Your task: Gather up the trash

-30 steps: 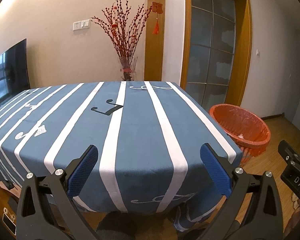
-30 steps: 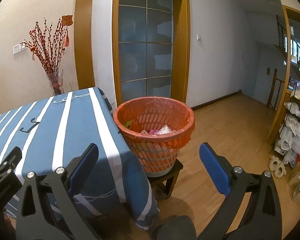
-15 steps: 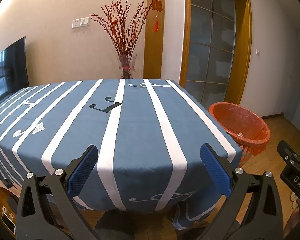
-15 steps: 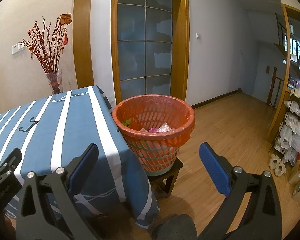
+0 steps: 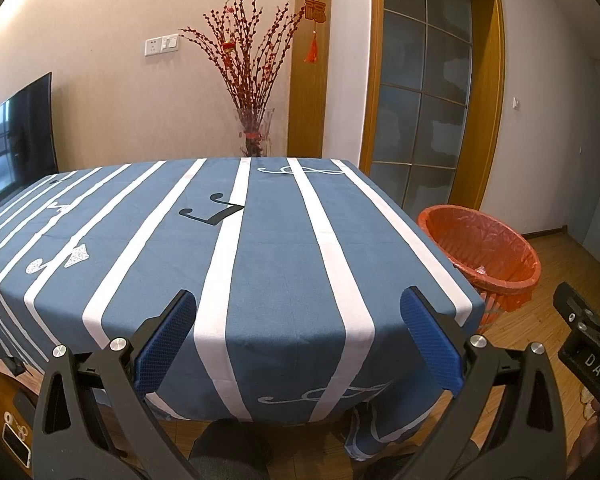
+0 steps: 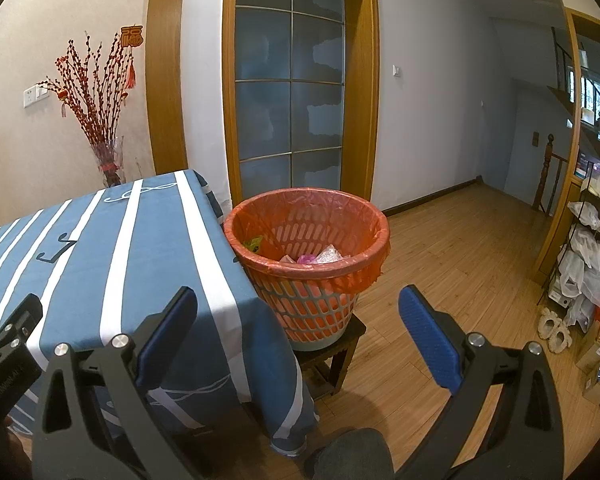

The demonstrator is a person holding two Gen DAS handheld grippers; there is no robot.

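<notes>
Both views lifted slightly; left tool [image 5: 298, 344], right tool [image 6: 298, 342] level, wide open, empty.

Your left view: bin [image 5: 496, 236] contents mostly hidden behind near rim, only pale scrap showing. TV [image 5: 18, 140] cut by left edge. Your right view: trash [image 6: 308, 256] inside bin too crumpled to identify; stool [image 6: 332, 356] under bin partly hidden behind tablecloth [image 6: 160, 264]; shelf goods [image 6: 588, 264] far right cut off, blurred.

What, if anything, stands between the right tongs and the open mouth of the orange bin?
Nothing visible does. The right tongs are open and empty, and the orange bin sits just ahead on a small stool, beside the table corner, its mouth uncovered.
</notes>
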